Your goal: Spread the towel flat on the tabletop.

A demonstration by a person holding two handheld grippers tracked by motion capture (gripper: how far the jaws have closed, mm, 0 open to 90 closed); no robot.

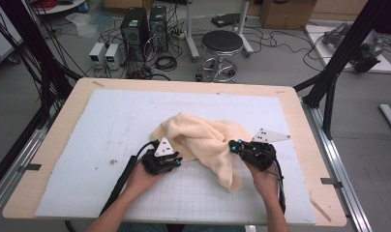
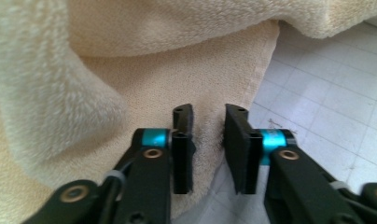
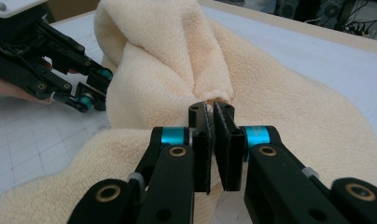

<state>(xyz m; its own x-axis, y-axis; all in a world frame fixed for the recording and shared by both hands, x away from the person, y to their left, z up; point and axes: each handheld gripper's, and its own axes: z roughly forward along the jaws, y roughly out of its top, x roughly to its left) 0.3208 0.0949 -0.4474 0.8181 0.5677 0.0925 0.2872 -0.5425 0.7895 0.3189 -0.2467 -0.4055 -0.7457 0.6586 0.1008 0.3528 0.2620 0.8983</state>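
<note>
Towel (image 1: 208,145) lies crumpled on the white mat (image 1: 111,125), a bit toward the surface's (image 1: 53,145) near edge, between both hands. Right gripper (image 3: 213,114): fingers nearly closed, pinching a ridge of towel fabric at the tips; looks like a firm hold. Left gripper (image 2: 207,122): fingers narrowed but with a clear gap, towel hem lying under and between them, pads not pressing on it that I can see, so no grip yet. In the high view the left gripper (image 1: 160,159) sits at the towel's left edge, the right gripper (image 1: 251,151) at its right side. Step in hand, as I read it: get a second pinch on the left so the towel can be spread or folded. To do it well: drive the left tips lower so one finger slides under the hem, grab a single layer near the edge rather than the thick fold beside it, close fully before any lift. Keep the right hold steady meanwhile; pulling early would drag the hem out of the left fingers.
</note>
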